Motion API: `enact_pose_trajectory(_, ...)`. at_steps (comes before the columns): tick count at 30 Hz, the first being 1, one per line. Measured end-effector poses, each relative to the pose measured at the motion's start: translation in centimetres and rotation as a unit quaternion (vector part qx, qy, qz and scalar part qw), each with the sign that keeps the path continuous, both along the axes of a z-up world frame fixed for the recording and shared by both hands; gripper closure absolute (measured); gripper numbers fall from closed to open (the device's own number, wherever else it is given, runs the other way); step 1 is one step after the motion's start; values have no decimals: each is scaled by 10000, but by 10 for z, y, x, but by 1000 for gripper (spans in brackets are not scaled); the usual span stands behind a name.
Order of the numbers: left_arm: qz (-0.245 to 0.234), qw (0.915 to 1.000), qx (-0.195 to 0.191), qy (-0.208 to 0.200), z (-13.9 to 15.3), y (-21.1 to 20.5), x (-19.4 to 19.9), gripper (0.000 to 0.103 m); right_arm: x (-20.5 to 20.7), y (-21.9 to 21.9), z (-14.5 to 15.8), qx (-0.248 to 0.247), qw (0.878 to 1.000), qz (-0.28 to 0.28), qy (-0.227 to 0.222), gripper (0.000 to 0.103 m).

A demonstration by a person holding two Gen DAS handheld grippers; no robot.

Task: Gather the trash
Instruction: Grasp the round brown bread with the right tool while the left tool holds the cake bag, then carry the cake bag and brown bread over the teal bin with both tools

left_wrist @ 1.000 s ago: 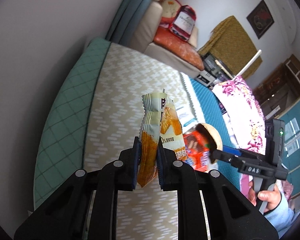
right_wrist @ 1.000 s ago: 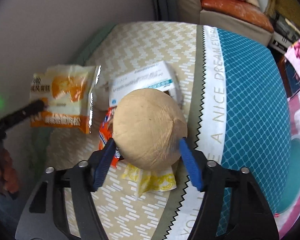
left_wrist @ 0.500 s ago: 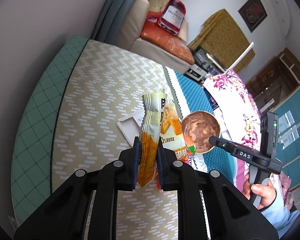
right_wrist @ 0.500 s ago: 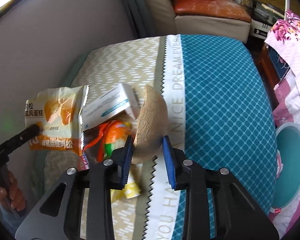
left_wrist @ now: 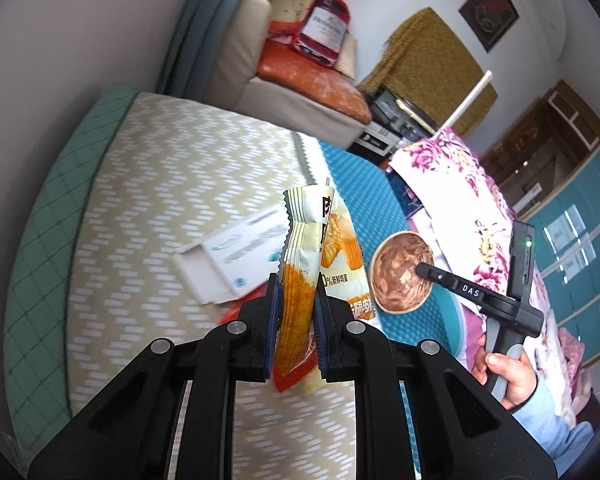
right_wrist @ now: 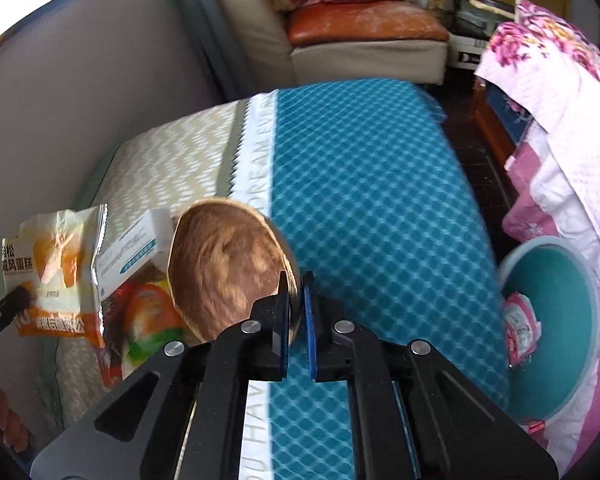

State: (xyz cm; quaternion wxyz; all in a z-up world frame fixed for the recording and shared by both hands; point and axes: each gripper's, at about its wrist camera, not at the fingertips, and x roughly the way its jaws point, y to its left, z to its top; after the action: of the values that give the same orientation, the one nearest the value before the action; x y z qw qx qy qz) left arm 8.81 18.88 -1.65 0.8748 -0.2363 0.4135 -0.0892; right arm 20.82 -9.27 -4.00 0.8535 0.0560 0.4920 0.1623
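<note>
My left gripper [left_wrist: 296, 300] is shut on an orange and white snack wrapper [left_wrist: 312, 248], held upright above the bed; the wrapper also shows in the right wrist view [right_wrist: 52, 276]. My right gripper [right_wrist: 296, 292] is shut on the rim of a brown coconut shell half [right_wrist: 228, 272], hollow side facing the camera; it also shows in the left wrist view [left_wrist: 402, 276]. A white medicine box [left_wrist: 236, 256] and more colourful wrappers [right_wrist: 144, 320] lie on the bed. A teal bin [right_wrist: 556, 340] stands at the right with a wrapper [right_wrist: 520, 328] inside.
The bed has a beige zigzag cover [left_wrist: 160, 200] and a teal diamond-patterned blanket [right_wrist: 368, 200]. A grey wall [right_wrist: 80, 100] runs along the left. A floral quilt [right_wrist: 560, 92] hangs at the right. A sofa with an orange cushion [right_wrist: 364, 24] stands behind.
My right gripper has lifted and turned the coconut shell, so its hollow side now faces the camera, and swung right toward the bin. My left gripper keeps the wrapper and has risen slightly.
</note>
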Motion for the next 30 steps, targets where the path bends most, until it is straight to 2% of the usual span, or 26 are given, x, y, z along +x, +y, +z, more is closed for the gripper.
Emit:
enact_pose_trajectory(7,-407,9991,145,-32,10,-47,12,87,-12,-53,7,160,9994,-302,-103,97)
enact_pose_trajectory(14,-975,9943,440,49,10,-114,24,87,-23,-104,6,351,9973,-631,-158,97)
enact_pose_trajectory(30,-2054,9745,872,254,-1,-271,56,87,-56,-247,0,502,9818,-1815,-232,97)
